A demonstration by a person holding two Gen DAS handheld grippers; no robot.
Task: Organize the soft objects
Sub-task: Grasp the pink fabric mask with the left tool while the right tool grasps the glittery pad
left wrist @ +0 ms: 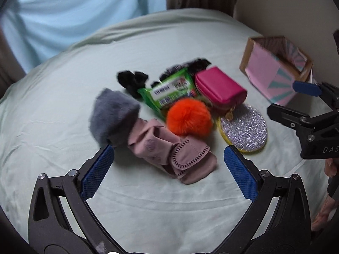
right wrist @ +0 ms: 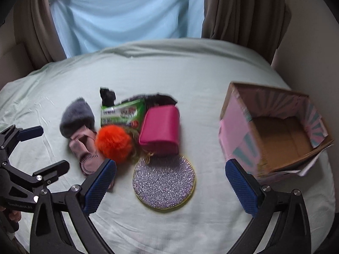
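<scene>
- The orange pompom (right wrist: 114, 144) lies mid-bed (right wrist: 190, 74) and serves as the landmark.
- Touching it: pink glove (left wrist: 169, 150) with grey fur cuff (left wrist: 112, 116) on its left, green wipes packet (right wrist: 122, 114) behind, magenta pouch (right wrist: 161, 131) on its right.
- Silver round scrubber (right wrist: 164, 183) lies near, in front and to the right.
- The open cardboard box (right wrist: 273, 135) stands well apart to the right.
- Left tongs (left wrist: 168, 163): spread, holding nothing, straddling the glove.
- Right tongs (right wrist: 170, 176): spread, holding nothing, above the scrubber.
</scene>
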